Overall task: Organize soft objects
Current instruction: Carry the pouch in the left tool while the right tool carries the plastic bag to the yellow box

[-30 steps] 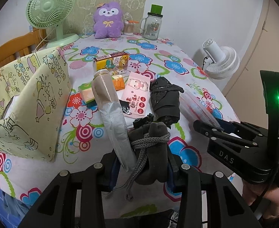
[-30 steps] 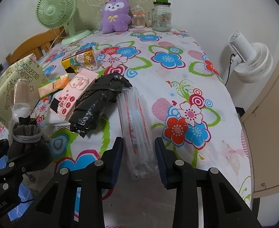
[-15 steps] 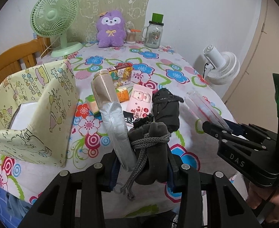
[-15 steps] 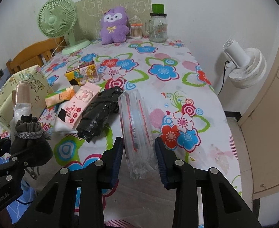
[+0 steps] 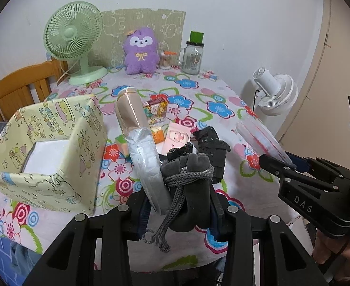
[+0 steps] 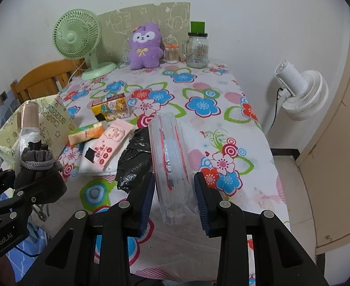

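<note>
My left gripper is shut on a grey drawstring pouch and a long silver-and-tan packet, held up above the table's near edge. My right gripper is shut on a clear plastic pack with red print, lifted off the table; it also shows in the left wrist view. A yellow patterned box, open at the top, stands at the left. A black plastic bundle, a pink packet and an orange tissue pack lie on the floral tablecloth.
A green fan, a purple plush, a cotton-swab tub and a glass jar stand along the back. A small cartoon carton sits mid-table. A white fan stands off the right edge; a wooden chair at left.
Both grippers have risen and pulled back from the table with their loads. The clear pack has left the tablecloth. The yellow box looks lower and farther off.
</note>
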`<state>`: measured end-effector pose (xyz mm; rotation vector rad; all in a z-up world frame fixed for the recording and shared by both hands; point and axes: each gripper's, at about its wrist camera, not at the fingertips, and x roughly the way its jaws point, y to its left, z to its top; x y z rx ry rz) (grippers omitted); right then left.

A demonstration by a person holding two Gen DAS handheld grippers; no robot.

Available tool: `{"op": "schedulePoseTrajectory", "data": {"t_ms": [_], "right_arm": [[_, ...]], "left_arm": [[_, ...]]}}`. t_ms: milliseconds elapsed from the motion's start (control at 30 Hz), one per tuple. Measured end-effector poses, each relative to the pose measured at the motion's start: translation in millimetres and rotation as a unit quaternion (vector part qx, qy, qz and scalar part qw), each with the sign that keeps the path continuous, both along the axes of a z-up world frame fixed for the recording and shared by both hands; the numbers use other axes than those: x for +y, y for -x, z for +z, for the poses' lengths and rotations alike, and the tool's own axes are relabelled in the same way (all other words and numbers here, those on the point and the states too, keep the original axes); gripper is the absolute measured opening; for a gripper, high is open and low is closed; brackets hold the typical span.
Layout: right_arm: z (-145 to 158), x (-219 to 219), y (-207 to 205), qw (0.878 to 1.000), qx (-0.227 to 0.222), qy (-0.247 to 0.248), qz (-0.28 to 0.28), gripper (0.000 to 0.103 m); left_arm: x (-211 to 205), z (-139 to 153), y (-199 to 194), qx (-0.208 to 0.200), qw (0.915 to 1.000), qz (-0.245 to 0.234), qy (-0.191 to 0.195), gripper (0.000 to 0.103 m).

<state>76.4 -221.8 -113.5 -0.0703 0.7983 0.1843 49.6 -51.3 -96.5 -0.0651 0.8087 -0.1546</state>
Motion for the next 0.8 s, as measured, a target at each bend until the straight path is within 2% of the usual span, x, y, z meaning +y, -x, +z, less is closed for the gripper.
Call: {"op": "schedulePoseTrajectory", "data": {"t_ms": [800], "right_arm": [[44.4,27.4,-0.6,0.999,-0.048,-0.012,0.020,0.037]], "left_arm": [[26.5,34.4,1.3,-0.049,0.9986,0.021,-0.002,0.041]]}}
